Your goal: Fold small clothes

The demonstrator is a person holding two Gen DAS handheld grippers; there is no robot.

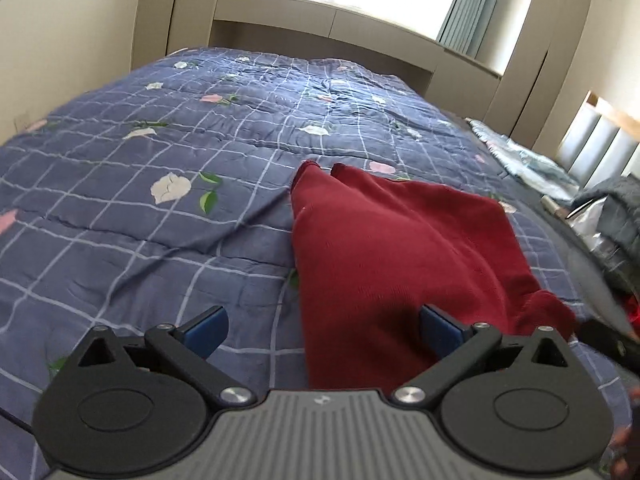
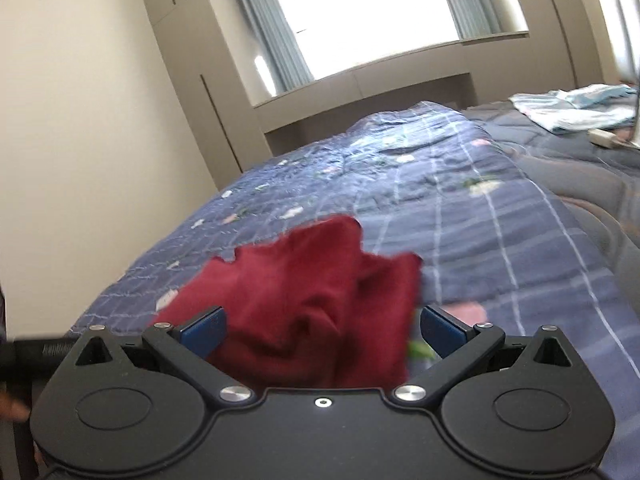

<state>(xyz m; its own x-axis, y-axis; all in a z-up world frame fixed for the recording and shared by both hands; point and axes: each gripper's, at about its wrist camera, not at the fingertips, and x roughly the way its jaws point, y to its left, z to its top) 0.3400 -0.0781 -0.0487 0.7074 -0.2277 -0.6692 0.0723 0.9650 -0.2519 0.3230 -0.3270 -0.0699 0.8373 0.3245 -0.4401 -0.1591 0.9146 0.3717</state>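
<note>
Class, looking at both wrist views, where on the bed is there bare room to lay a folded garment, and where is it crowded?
Free: the quilt left of the red garment, and beyond it toward the window. Crowded: the right side, with pale blue cloths and dark clutter.

The near end of the red garment (image 1: 384, 264) is hidden behind the body of the left gripper (image 1: 324, 326). In the right wrist view its edges are blurred, and the right gripper (image 2: 322, 328) covers its lower part. At the right edge of the left wrist view, dark things (image 1: 616, 220) are cut off and too blurred to name. The pale cloth (image 2: 576, 108) is cut by the right border.
</note>
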